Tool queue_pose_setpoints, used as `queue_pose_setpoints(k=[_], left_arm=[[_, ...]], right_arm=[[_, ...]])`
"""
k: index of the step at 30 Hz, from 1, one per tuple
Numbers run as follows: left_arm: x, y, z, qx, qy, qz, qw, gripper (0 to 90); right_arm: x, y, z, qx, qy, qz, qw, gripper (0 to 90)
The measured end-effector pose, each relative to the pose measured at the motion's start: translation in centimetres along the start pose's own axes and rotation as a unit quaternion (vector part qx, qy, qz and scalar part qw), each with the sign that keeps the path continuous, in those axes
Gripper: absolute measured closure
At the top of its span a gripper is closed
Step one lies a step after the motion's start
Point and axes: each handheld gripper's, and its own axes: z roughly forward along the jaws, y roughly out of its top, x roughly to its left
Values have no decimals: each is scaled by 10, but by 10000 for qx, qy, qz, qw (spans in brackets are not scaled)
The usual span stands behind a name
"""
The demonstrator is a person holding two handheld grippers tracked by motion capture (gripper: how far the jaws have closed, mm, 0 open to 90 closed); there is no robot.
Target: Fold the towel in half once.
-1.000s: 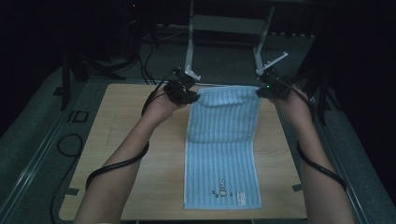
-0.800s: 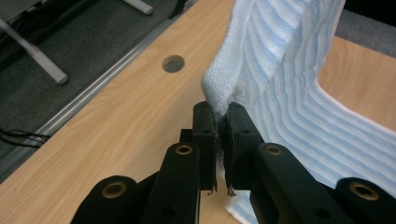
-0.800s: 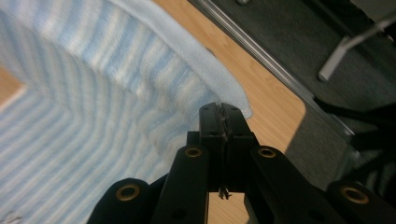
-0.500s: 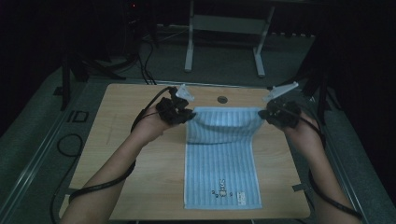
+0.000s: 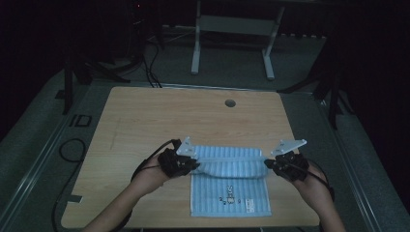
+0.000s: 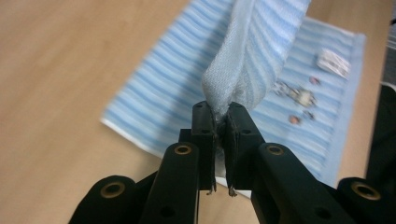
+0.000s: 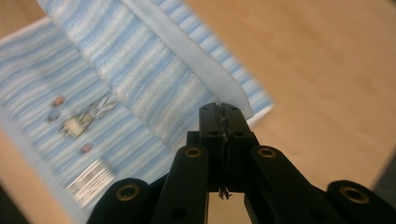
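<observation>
Here towel (image 5: 231, 181) corners pinched in left tool (image 6: 219, 122), right tool (image 7: 223, 120).

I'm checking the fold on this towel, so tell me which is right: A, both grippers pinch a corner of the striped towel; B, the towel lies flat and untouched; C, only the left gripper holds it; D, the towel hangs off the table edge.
A: the left gripper and the right gripper are each shut on a corner of the blue striped towel, lifting its far edge over the part lying on the table.
</observation>
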Motion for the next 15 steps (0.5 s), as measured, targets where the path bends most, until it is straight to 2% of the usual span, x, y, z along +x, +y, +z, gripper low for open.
queue_pose_setpoints(k=[2, 4, 7, 10, 11, 12, 13, 14, 15], left_arm=[[-6, -8, 2, 5, -38, 20, 10000, 831], [-9, -13, 4, -37, -90, -70, 9999, 831], [-19, -21, 7, -47, -132, -35, 9999, 831], [-32, -29, 10, -52, -306, 26, 9995, 826], [-37, -33, 11, -16, -403, 24, 9992, 816], [-41, -36, 13, 100, -589, 71, 9982, 796], [-45, -38, 13, 186, -654, 177, 9975, 774], [-48, -41, 14, 294, -683, 201, 9970, 740], [-51, -43, 15, 398, -798, 164, 9959, 690]], right_arm=[[6, -9, 3, 32, 33, 23, 10000, 888], [9, -17, 3, -9, 81, 85, 9999, 888], [17, -27, 1, -59, 126, 168, 9998, 888], [26, -37, 0, -136, 150, 180, 9996, 888], [29, -42, -1, -113, 237, 184, 9995, 886], [34, -47, 0, -63, 308, 186, 9993, 878], [38, -52, 0, 35, 401, 210, 9990, 868], [42, -57, -1, 71, 463, 204, 9987, 849], [45, -62, -3, 72, 515, 234, 9984, 797]])
